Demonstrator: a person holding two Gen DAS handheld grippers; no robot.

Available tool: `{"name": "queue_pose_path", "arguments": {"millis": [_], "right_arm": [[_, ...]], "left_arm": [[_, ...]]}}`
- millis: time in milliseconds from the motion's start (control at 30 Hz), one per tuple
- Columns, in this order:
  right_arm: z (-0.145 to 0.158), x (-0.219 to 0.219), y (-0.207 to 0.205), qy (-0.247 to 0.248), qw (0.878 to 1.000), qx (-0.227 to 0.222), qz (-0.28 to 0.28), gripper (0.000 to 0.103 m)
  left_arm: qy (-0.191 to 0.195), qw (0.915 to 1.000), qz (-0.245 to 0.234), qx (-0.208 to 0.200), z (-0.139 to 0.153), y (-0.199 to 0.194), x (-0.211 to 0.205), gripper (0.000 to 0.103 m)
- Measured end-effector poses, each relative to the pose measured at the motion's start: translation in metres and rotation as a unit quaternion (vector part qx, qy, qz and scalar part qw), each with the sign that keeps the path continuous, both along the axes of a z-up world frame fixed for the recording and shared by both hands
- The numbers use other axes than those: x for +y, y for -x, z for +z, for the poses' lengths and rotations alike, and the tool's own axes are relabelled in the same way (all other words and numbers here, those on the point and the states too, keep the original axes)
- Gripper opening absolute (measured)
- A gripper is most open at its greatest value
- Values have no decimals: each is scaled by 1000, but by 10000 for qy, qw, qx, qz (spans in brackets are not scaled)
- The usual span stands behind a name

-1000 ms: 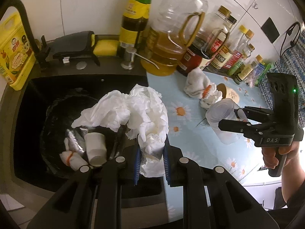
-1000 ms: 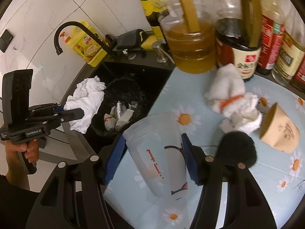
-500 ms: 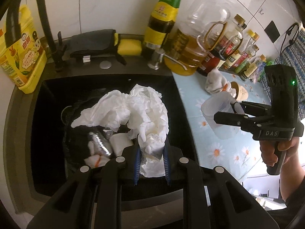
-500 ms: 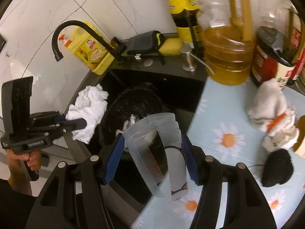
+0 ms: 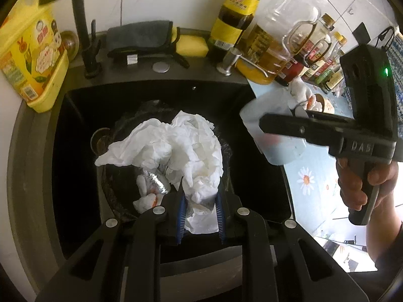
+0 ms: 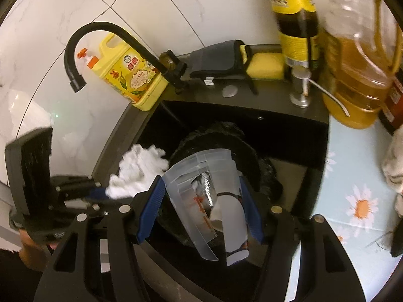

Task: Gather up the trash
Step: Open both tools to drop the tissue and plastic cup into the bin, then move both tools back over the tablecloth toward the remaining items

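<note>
Left gripper point(image 5: 199, 209) clamped the crumpled tissue point(image 5: 176, 148); right gripper point(image 6: 201, 206) pinched the plastic cup point(image 6: 209, 201). Both hung over the black bag point(image 6: 252, 156) in the sink point(image 5: 60, 151). Best released only when centred above its mouth.

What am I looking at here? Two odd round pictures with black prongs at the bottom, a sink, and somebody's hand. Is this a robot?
No robot arm: a person holds a hand-held gripper in each hand, each with a wide-angle camera looking along its two fingers, so the black prongs frame each picture.

The left hand-held gripper is shut on a crumpled white tissue. In its view you also see the person's right hand gripping the other tool.

The right hand-held gripper is shut on a clear plastic cup.

Both hang over a black sink holding a black bag with trash inside. Behind stand a faucet, yellow soap jug, sponge and oil bottles; a daisy-patterned counter lies to the right.
</note>
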State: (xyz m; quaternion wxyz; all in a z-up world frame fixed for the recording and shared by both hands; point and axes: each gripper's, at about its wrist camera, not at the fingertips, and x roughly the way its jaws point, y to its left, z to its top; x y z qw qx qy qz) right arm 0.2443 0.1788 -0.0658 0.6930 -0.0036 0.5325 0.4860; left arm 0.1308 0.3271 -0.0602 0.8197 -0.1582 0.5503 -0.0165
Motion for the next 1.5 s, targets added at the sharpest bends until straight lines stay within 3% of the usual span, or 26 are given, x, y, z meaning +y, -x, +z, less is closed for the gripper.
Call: {"name": "queue_pose_path", "arguments": {"millis": [333,400,467,500,1000,1500], "right_arm": [[-9,49,-15,-103,9996,243,-65,61],[-13,57,-18,-58,9995,297,-44,65],[-18,62,-21,-35,9992,400,-62,71],[-20,64,-23,-10,9990,436,-76,72],[-18,52,-27,60,9985,449,-293,73],[-5,12,11,301,9973,-42,-675,82]], "left_arm": [[285,9992,192,212,-28,-3,21,20],[342,9987,257,288,-34,-5,25,24],[406,9980,249,408,-40,-7,28,42],[415,9979,290,406,-42,-8,31,43],[442,9968,434,511,-47,-6,42,43],[418,9979,381,328,-32,11,34,43]]}}
